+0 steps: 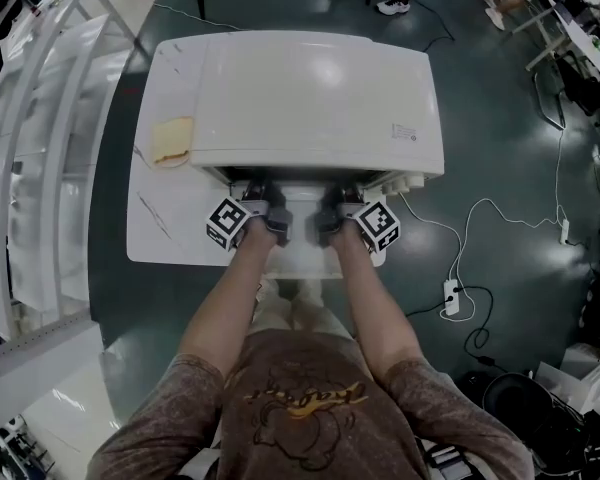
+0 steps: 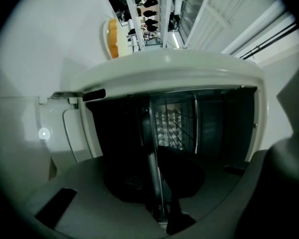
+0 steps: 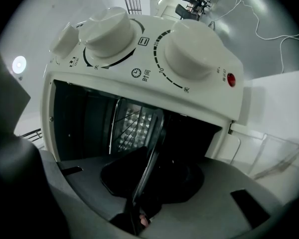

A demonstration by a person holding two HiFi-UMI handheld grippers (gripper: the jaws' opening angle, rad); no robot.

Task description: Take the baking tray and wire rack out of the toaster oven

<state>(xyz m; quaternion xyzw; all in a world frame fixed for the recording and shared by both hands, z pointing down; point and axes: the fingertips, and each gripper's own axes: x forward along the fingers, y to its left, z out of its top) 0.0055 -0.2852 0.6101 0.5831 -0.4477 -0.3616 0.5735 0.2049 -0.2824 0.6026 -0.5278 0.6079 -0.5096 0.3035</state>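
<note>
1. A white toaster oven [image 1: 310, 98] stands on a white counter [image 1: 160, 223], its front towards the person and its mouth open.
2. Both arms reach to that mouth. The left claw [image 1: 263, 208] and the right claw [image 1: 342, 208] sit side by side, near each other, at the oven's front edge, with their tips tucked under the overhang of its top.
3. In the left gripper view, the left claw's jaws are drawn in to a narrow gap. The thin dark front rim of the baking tray [image 2: 156, 168] runs between them, and the pads lie against it on both sides.
4. In the right gripper view, the right claw's jaws are likewise closed on that same rim, further along it.
5. The baking tray is inside the oven, with only its front rim at the mouth.
6. The wire rack [image 2: 182, 126] is also inside, deeper in the cavity and beyond the gripped rim.
7. Two white knobs [image 3: 109, 26] and a small red lamp [image 3: 231, 79] sit on the oven's control panel, beside the mouth.
8. A pale yellow slab [image 1: 170, 140] lies on the counter, just beside the oven's left side.
</note>
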